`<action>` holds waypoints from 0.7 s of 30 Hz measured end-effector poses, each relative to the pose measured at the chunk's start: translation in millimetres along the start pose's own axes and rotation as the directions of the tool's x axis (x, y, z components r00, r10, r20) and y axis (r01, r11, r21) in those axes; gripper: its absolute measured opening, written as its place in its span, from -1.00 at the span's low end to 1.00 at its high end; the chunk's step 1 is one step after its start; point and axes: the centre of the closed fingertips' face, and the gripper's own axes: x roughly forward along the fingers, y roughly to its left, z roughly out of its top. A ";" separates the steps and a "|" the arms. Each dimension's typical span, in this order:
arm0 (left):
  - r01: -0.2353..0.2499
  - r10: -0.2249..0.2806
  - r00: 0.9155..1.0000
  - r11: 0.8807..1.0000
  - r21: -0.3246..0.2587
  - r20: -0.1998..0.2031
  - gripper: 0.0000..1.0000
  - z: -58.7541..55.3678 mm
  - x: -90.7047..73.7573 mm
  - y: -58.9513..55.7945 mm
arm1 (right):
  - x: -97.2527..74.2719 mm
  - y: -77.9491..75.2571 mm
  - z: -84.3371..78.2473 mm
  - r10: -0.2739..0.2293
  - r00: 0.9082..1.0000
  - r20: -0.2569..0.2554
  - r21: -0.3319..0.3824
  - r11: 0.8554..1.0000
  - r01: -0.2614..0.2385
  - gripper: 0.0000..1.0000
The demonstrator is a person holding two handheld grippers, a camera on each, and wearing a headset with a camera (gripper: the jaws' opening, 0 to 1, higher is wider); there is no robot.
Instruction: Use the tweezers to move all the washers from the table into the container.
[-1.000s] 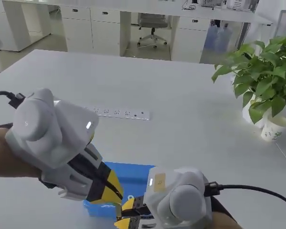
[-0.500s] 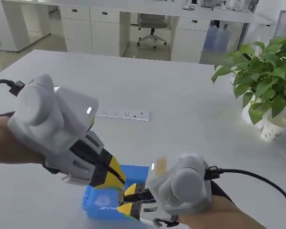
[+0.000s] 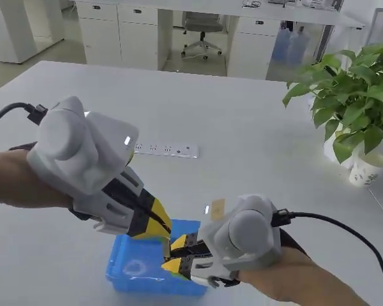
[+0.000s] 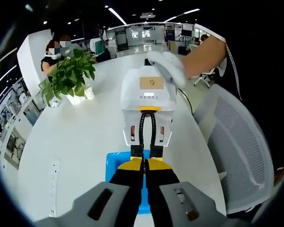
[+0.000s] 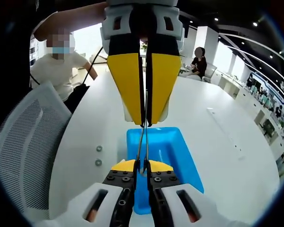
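Note:
Over the blue container my two grippers meet tip to tip. The left gripper comes in from the left with its yellow jaws shut on thin metal tweezers. The right gripper faces it from the lower right and is shut on the tweezers' other end. In the right gripper view the left gripper hangs from above, my right gripper is below, and the blue container lies under both. Two small washers lie on the white table left of the container.
A white power strip lies on the table beyond the grippers. A potted plant and a white cup stand at the right edge. A white mesh chair sits by the table, with people behind it.
The right gripper has come up closer to the left gripper's jaws, so their tips now meet above the container. The head view has tilted down a little.

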 end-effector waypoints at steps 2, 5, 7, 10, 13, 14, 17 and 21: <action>0.005 -0.005 1.000 1.000 -0.002 -0.005 -0.92 -2.7 3.1 1.8 | 1.3 -1.4 -3.2 0.001 1.000 -0.005 0.004 1.000 -0.001 -0.82; 0.016 -0.017 1.000 1.000 -0.006 -0.015 -0.92 -7.8 8.0 3.9 | 4.3 -2.2 -8.9 0.009 1.000 -0.014 0.016 1.000 -0.009 -0.82; 0.024 -0.024 1.000 1.000 -0.009 -0.017 -0.92 -9.7 10.6 5.1 | 5.7 -2.8 -11.8 0.015 1.000 -0.019 0.021 1.000 -0.015 -0.82; 0.031 -0.031 0.999 0.999 -0.012 -0.017 -0.93 -11.8 13.5 7.5 | 8.3 -5.4 -15.4 0.018 1.000 -0.023 0.029 0.999 -0.017 -0.82; 0.035 -0.035 0.999 0.999 -0.013 -0.020 -0.93 -14.9 16.7 10.6 | 11.4 -8.5 -19.4 0.021 0.999 -0.028 0.039 0.999 -0.020 -0.82; 0.037 -0.037 0.999 0.999 -0.014 -0.021 -0.93 -16.3 18.2 11.8 | 12.4 -8.8 -20.5 0.023 0.999 -0.029 0.042 0.999 -0.022 -0.82; 0.044 -0.045 0.999 0.999 -0.019 -0.027 -0.93 -20.5 22.2 14.4 | 16.5 -10.8 -25.6 0.029 0.999 -0.034 0.054 0.998 -0.027 -0.82; 0.054 -0.055 0.998 0.998 -0.025 -0.032 -0.93 -25.0 27.1 17.5 | 20.3 -12.7 -30.2 0.035 0.999 -0.037 0.071 0.997 -0.032 -0.81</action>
